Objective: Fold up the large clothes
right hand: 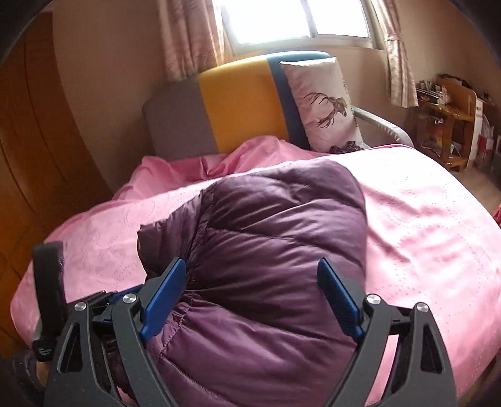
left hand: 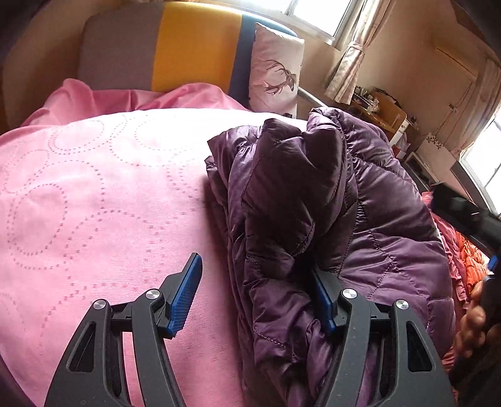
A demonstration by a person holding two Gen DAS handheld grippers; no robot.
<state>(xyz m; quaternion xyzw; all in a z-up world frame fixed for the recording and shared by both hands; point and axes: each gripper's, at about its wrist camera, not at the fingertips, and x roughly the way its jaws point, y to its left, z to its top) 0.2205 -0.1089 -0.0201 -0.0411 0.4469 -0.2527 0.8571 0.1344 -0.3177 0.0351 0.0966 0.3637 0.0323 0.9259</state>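
Purple jacket (right hand: 269, 250) lies bundled, mostly folded, mid-bed (left hand: 94, 194) at 12 o'clock of me; my left claw (left hand: 256, 294) and right claw (right hand: 250, 297) both apart, gripping nothing; tidying remains.

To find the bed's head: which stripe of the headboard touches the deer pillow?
The blue stripe; the yellow and grey stripes lie farther from the deer pillow.

Home bedroom, lived-in. A bed under a pink embroidered bedspread (left hand: 94, 188) fills both views, with a grey, yellow and blue padded headboard (right hand: 238, 103) and a deer-print pillow (right hand: 322, 103) propped against it. A window (right hand: 297, 22) with pale patterned curtains (right hand: 191, 34) sits behind, a cluttered wooden desk (right hand: 447, 112) stands in the corner, and a wooden door (right hand: 37, 150) lies to one side.
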